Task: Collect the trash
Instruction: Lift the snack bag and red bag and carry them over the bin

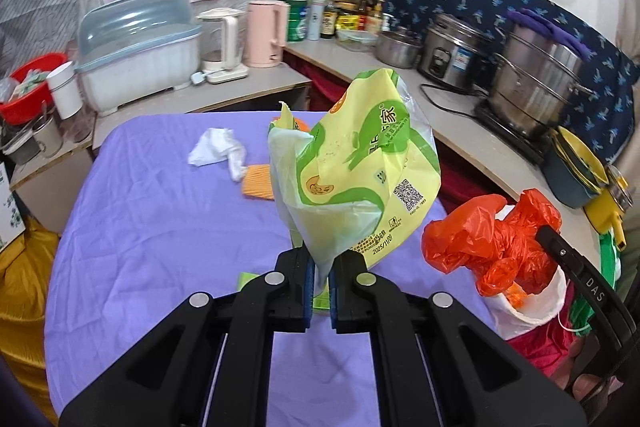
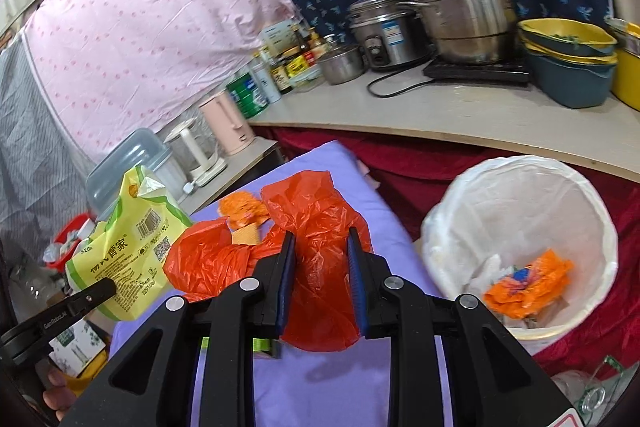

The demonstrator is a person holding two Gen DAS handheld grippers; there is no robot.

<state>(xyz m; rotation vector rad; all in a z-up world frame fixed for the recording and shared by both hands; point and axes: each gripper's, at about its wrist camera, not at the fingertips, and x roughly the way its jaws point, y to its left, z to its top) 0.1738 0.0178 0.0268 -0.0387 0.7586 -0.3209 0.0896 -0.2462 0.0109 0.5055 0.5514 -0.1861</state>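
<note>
My left gripper (image 1: 321,277) is shut on the lower corner of a yellow-green food bag (image 1: 356,167), held up above the purple-covered table (image 1: 160,227). My right gripper (image 2: 322,269) is shut on a crumpled red plastic bag (image 2: 316,223), lifted over the table's right edge. In the left wrist view the red plastic bag (image 1: 488,239) hangs in front of the white-lined trash bin (image 1: 528,311). In the right wrist view the trash bin (image 2: 524,195) stands to the right, with orange scraps (image 2: 528,283) and paper inside. The food bag (image 2: 124,251) shows at left there.
On the table lie a crumpled white tissue (image 1: 218,151), an orange ridged piece (image 1: 258,181) and a green scrap (image 1: 248,281). A counter (image 1: 460,131) with steel pots (image 1: 536,83), kettles (image 1: 264,33) and bottles wraps behind and to the right. A red cloth (image 2: 400,163) lies by the bin.
</note>
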